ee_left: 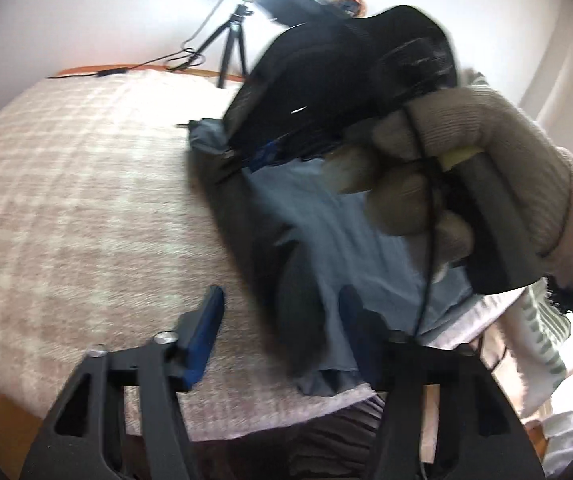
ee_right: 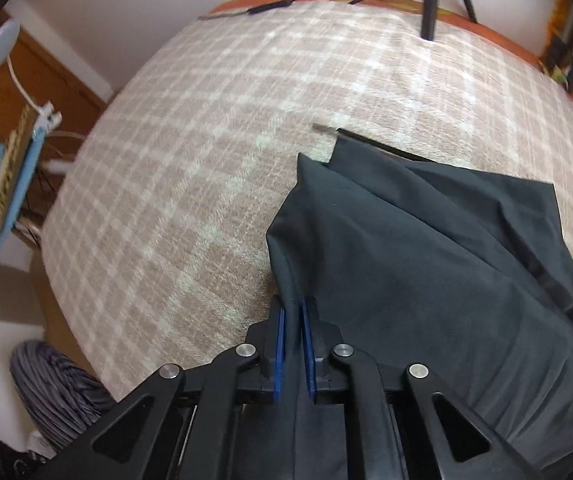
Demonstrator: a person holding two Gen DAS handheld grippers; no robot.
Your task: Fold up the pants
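The dark grey pants (ee_right: 426, 264) lie on a checked beige blanket (ee_right: 206, 160), partly folded, with creases running to the far right. My right gripper (ee_right: 293, 312) is shut on the pants' left edge and pinches a fold of cloth between its blue pads. In the left wrist view the pants (ee_left: 326, 232) look blue-grey and stretch from the middle down to the bed's near edge. My left gripper (ee_left: 282, 312) is open, its jaws wide apart over the pants' near end, holding nothing. The right gripper (ee_left: 242, 160), held by a gloved hand (ee_left: 466, 168), is above the pants.
A tripod (ee_left: 232, 40) with a bright lamp stands at the bed's far edge, with a cable (ee_right: 286, 2) beside it. A blue chair (ee_right: 2, 168) stands left of the bed. A striped bundle (ee_right: 58, 392) lies on the floor. The blanket (ee_left: 86, 200) spreads to the left.
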